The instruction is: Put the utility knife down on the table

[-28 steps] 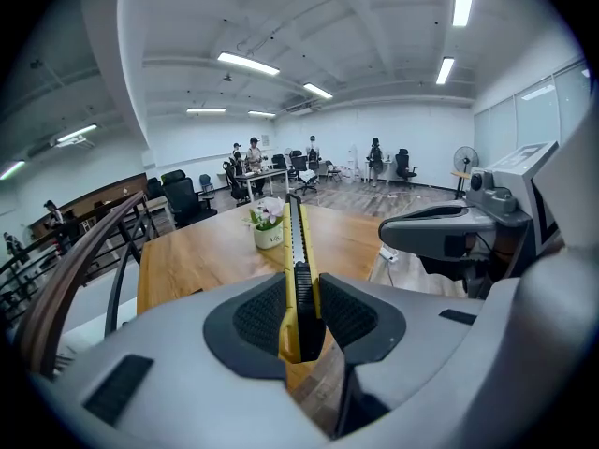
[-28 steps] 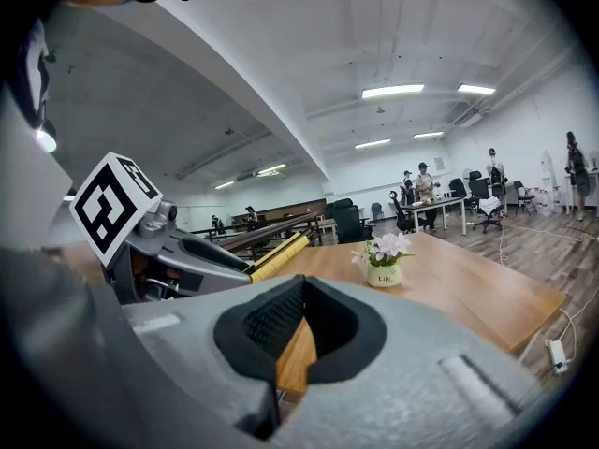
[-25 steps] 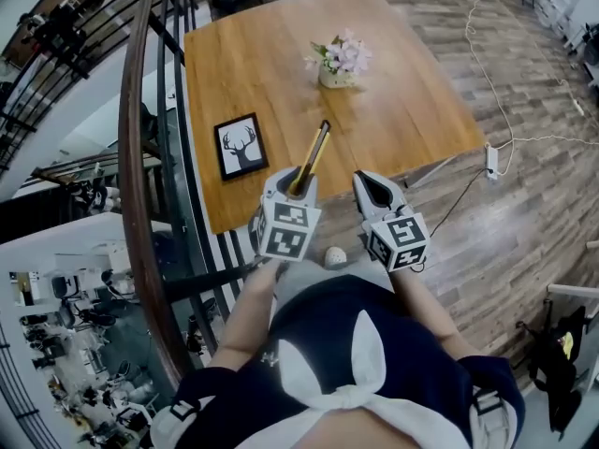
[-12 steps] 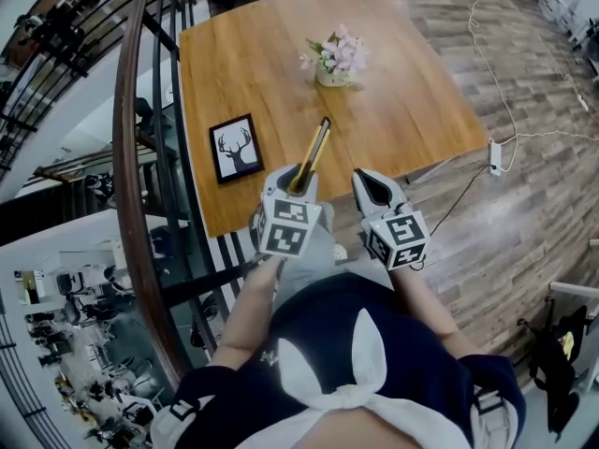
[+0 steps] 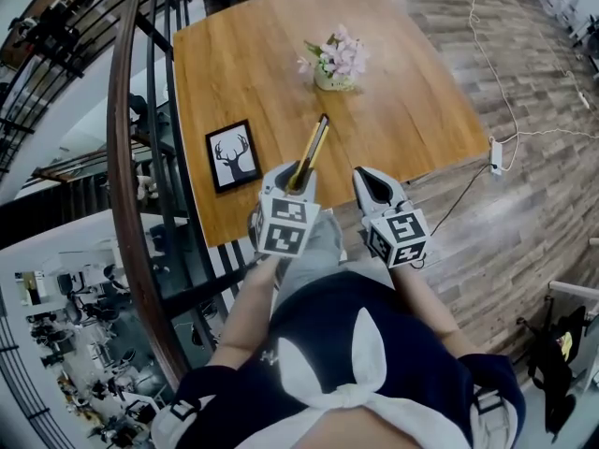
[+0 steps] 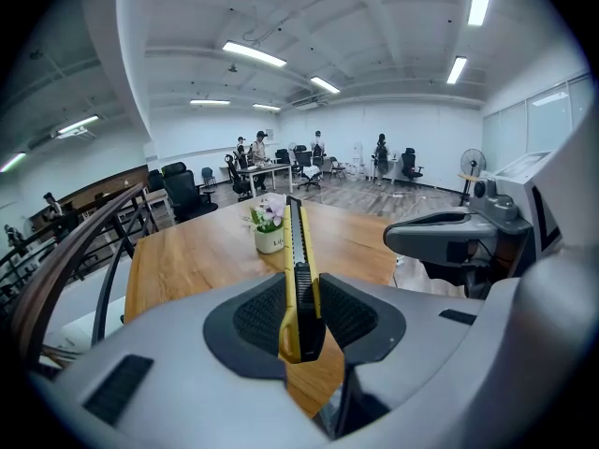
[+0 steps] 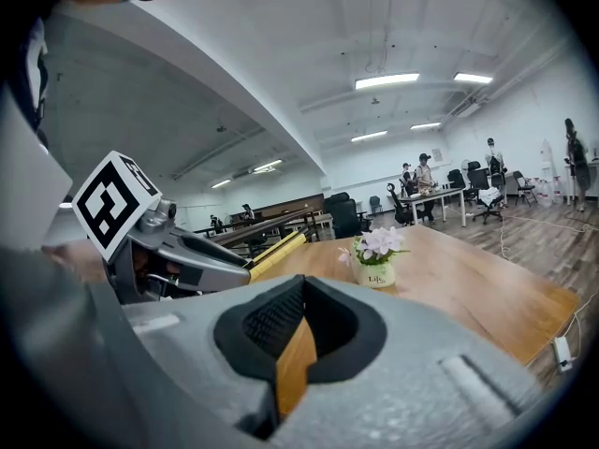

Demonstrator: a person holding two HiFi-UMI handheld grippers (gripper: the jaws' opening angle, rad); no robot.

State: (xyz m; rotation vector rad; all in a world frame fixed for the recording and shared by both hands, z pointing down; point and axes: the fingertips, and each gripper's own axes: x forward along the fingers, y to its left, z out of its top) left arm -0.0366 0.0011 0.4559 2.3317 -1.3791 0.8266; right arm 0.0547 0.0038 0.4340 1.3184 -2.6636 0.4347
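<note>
A yellow utility knife (image 5: 312,151) with a black slider sticks forward out of my left gripper (image 5: 298,181), which is shut on its rear end. It hangs in the air over the near edge of the wooden table (image 5: 243,54). In the left gripper view the knife (image 6: 299,269) stands on edge between the black pads, pointing at the flower pot (image 6: 270,230). My right gripper (image 5: 374,189) hovers just to its right, jaws a little apart with nothing between them. In the right gripper view only table wood shows through the gap of the right gripper (image 7: 298,340), and the knife tip (image 7: 276,251) pokes in from the left.
On the table stand a small pot of pink flowers (image 5: 334,59) in the middle and a framed deer picture (image 5: 232,154) near the left front corner. A curved stair railing (image 5: 126,157) runs along the left. A cable and power strip (image 5: 495,154) lie on the floor to the right.
The table's near edge has drawn closer under both grippers as they move forward together. The knife stays gripped the same way. A pale shoe seen below the grippers earlier is now hidden.
</note>
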